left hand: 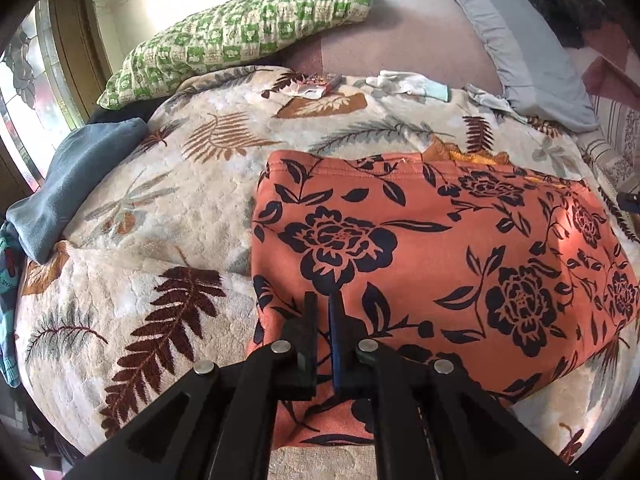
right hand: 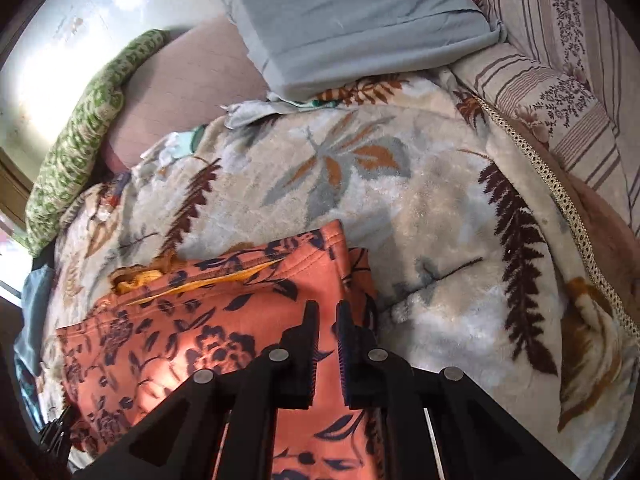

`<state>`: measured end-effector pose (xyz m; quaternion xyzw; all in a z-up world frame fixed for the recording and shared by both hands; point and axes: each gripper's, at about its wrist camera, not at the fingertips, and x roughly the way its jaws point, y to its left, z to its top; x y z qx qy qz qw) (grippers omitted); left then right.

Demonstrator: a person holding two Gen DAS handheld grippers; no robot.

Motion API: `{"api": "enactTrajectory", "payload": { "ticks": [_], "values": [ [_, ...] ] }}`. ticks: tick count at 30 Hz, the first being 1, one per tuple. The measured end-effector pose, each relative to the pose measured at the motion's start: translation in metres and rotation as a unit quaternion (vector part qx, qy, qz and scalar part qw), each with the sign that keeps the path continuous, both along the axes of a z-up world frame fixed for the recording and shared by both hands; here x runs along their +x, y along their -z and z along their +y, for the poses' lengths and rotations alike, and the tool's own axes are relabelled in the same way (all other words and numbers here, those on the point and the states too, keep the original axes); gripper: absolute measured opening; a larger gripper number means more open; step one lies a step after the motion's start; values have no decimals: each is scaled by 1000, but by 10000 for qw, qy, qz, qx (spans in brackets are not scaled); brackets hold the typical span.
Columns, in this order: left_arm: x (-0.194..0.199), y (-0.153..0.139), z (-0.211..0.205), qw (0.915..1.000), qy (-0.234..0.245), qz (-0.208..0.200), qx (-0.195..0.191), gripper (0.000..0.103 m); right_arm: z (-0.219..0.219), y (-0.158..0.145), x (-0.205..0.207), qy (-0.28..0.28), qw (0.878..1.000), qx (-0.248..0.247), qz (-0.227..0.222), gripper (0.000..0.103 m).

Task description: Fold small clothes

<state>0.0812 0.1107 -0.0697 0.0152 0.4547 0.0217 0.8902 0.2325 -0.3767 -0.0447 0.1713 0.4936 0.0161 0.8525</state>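
An orange garment with black flowers [left hand: 440,248] lies folded on a leaf-print blanket [left hand: 160,184]. Its yellow-orange lining shows at the far edge [left hand: 472,156]. My left gripper [left hand: 323,304] is over the garment's near left corner with its jaws nearly closed; a narrow gap shows and no cloth is visibly pinched. In the right wrist view the garment [right hand: 180,320] lies to the left and below. My right gripper [right hand: 327,312] is over its right edge, jaws nearly closed with a small gap, cloth behind them.
A green checked pillow [left hand: 240,28] lies at the back left. A blue-grey cloth [left hand: 80,176] lies at the left edge. A grey pillow [right hand: 340,20] and a striped cover [right hand: 560,60] lie at the back right. Small light items [left hand: 408,82] lie on the blanket's far edge.
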Motion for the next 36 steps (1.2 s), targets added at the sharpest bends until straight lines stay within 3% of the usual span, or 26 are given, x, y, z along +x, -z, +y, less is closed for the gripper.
{"api": "enactTrajectory", "payload": {
  "ticks": [2,5,6,7,8,10,12,13,14,15,16,19,21,23,24,26,27,29,33,36],
  "values": [
    [-3,8,0,9999,7,111,97,25,7,-6,-24,-198,9980,588,-107,12],
    [2,37,-1,9981,54,561,230,29,13,21,-58,-322,9881,1493,198,30],
    [1,36,-4,9981,89,499,342,29,13,39,-68,-213,9868,1555,409,56],
    [0,31,-7,9978,93,520,405,29,9,58,-75,-33,9885,1353,675,57],
    [-2,23,-7,9983,76,485,330,29,4,70,-83,63,9864,1470,736,54],
    [-8,3,-4,9998,26,194,46,30,-3,61,-95,236,9847,1617,599,55],
    [-15,-9,-3,10000,-61,-48,17,44,-1,38,-106,222,9894,1390,351,62],
    [-18,-7,-3,9999,-128,-47,77,58,0,30,-113,201,9898,1404,125,74],
    [-17,1,-2,9997,-185,91,164,64,0,27,-118,169,9892,1458,-26,78],
    [-13,15,-1,9987,-187,420,206,64,2,30,-123,136,9891,1465,-66,82],
    [-7,33,2,9963,-169,816,187,65,2,40,-124,139,9903,1379,59,82],
    [-12,23,17,9961,-474,724,-176,65,-11,65,-124,510,9889,1296,522,81],
    [-19,3,25,9964,-679,375,-353,65,-19,56,-130,518,9837,1682,363,81],
    [-23,-6,29,9969,-743,131,-225,65,-21,37,-139,430,9878,1499,-34,81],
    [-21,-1,30,9966,-775,247,-108,65,-22,32,-141,380,9882,1474,-161,81],
    [-11,31,34,9919,-791,995,45,66,-25,37,-145,392,9862,1600,-170,81],
    [-11,38,39,9909,-850,1042,-108,67,-26,46,-144,412,9858,1627,-38,81],
    [-12,27,44,9899,-992,973,-283,66,-30,70,-143,594,9834,1638,509,81],
    [-17,-6,39,9927,-1056,462,-352,66,-42,54,-162,806,9769,1982,-24,81],
    [-14,-15,30,9931,-1005,346,-487,66,-59,50,-178,1128,9626,2451,-249,81]
  ]
}}
